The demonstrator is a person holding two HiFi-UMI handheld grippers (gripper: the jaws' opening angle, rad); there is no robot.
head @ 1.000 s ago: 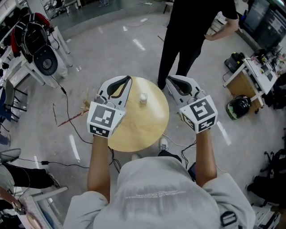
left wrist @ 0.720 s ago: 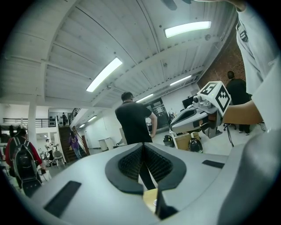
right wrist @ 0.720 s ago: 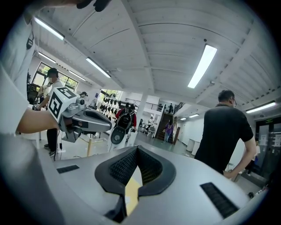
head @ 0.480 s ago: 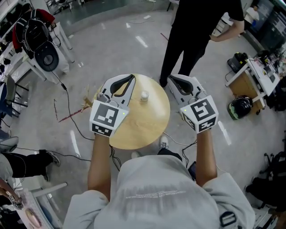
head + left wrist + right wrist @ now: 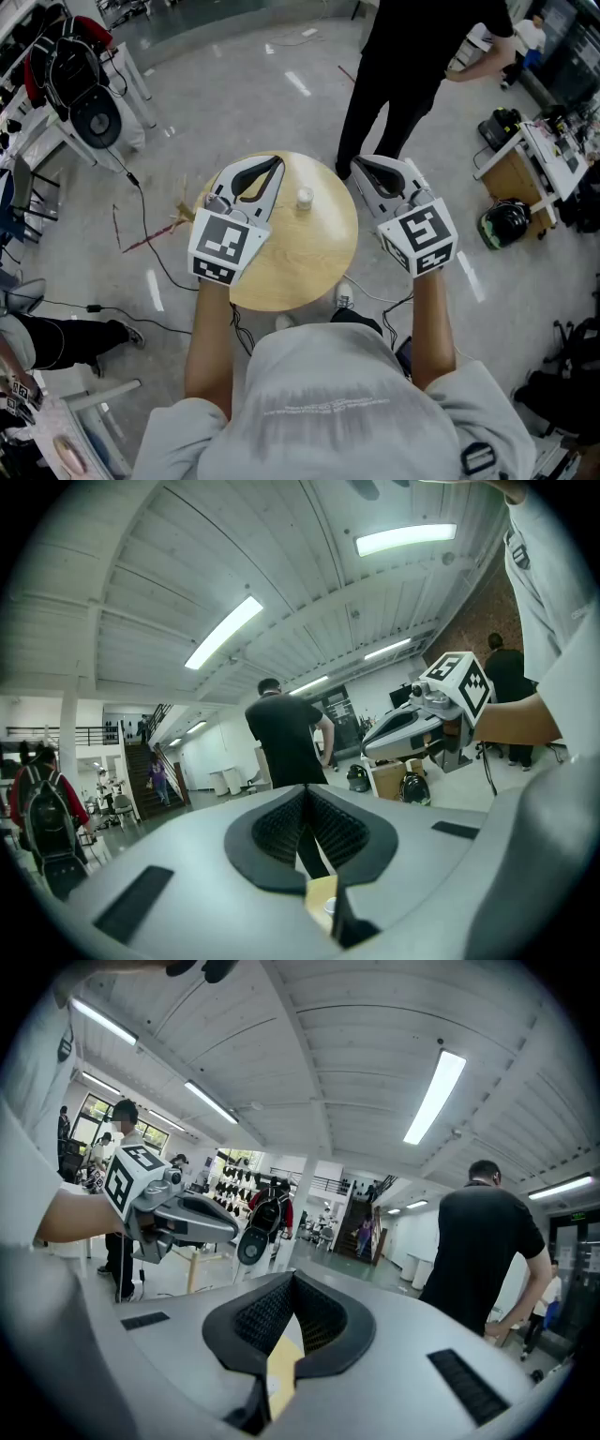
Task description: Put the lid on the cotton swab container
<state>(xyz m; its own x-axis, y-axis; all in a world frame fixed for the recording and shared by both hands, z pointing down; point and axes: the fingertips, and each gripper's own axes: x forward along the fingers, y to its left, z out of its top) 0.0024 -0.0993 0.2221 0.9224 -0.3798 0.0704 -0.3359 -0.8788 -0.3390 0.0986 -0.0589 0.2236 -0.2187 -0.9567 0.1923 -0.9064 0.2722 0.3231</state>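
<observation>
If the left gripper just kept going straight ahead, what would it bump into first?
Probably the person in black standing beyond the table; the left gripper seems to point over it. Distance is hard to judge.

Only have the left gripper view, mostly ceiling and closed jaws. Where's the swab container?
Observer: Head view shows a small white container standing on a round wooden table, near its far edge.
Operator: Where is it relative to the grippers?
Observer: Between them. The left gripper is over the table's left side and the right gripper is at its right edge. Neither touches the container.
Operator: Is the right gripper holding the lid?
Observer: No. The right gripper view shows its jaws shut with nothing between them. The container is too small to tell whether a lid is already on it.
</observation>
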